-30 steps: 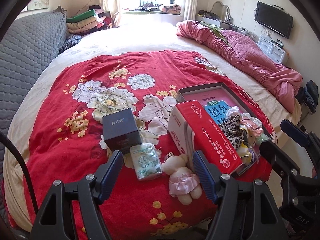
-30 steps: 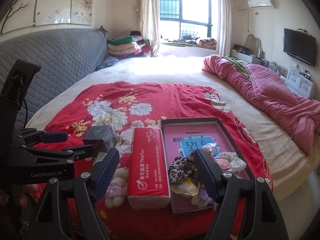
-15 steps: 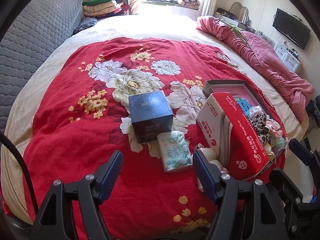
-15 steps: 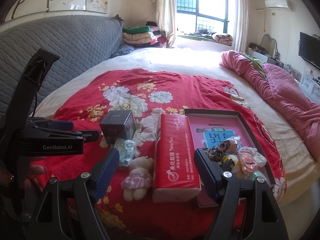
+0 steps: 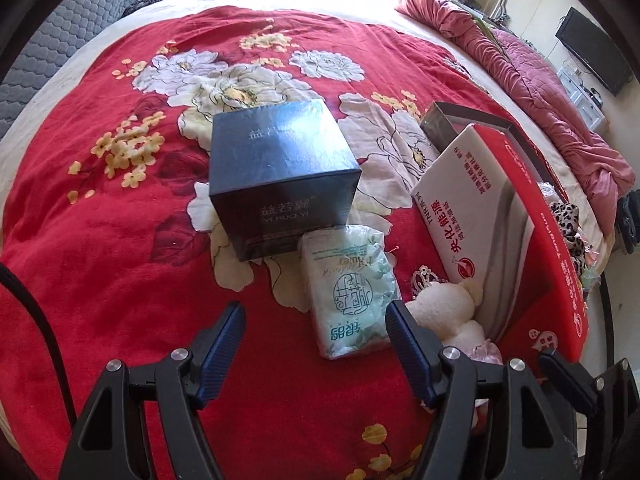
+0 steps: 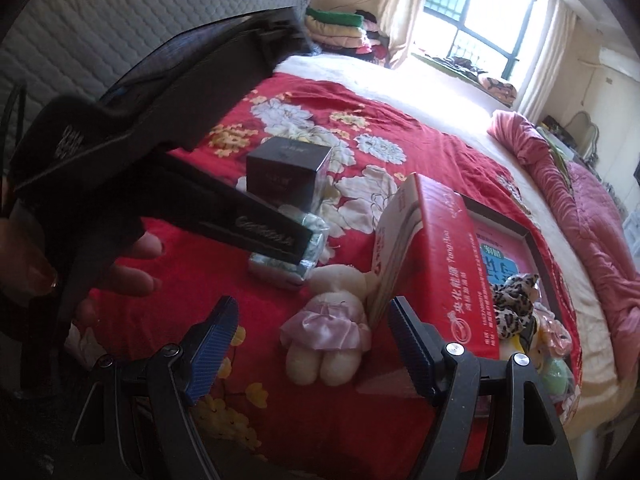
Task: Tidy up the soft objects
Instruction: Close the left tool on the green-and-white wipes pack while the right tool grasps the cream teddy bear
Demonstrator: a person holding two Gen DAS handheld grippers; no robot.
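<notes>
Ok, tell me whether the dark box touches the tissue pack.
Touching. The left wrist view shows the tissue pack's far end pressed against the dark box's near bottom edge, no blanket between.

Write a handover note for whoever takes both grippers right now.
Left gripper: open, empty, above the green tissue pack.
Right gripper: open, empty, lined up on the plush toy in the pink dress.
Toy lies against the tilted red tissue box; pack sits in front of the dark blue box.
Done: leopard scrunchie and other small soft items in the tray.
Left: toy and tissue pack, both on the red blanket.
</notes>
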